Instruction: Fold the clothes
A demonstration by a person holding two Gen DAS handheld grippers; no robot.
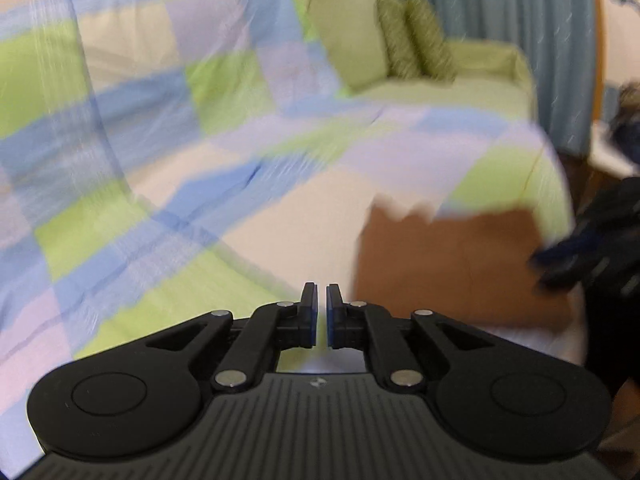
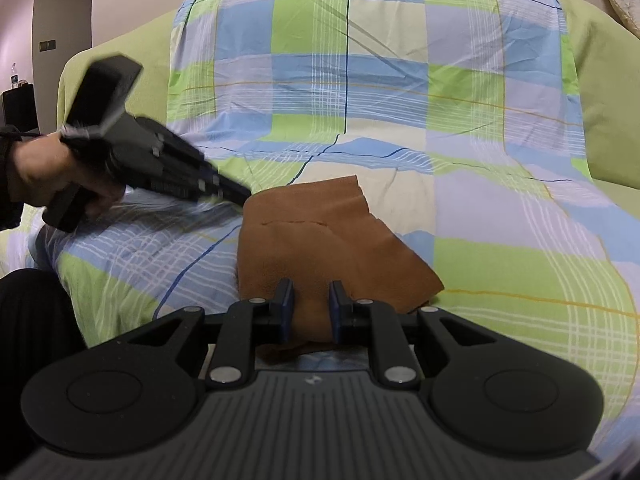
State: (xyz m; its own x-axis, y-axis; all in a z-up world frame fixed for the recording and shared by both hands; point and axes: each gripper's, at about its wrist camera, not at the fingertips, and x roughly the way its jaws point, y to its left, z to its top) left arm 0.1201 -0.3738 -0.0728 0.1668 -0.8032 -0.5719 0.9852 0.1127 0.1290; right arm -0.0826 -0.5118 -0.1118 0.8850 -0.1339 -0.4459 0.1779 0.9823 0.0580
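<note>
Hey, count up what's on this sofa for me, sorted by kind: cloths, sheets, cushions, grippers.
Brown cloth: 1
Checked sheet: 1
Green striped cushions: 2
Grippers, left and right: 2
Total: 6

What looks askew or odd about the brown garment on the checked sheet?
The brown garment lies unevenly folded: its upper right corner is turned over and ragged, its edges out of line. The right gripper pinches its near edge; the left gripper is shut on nothing.
</note>
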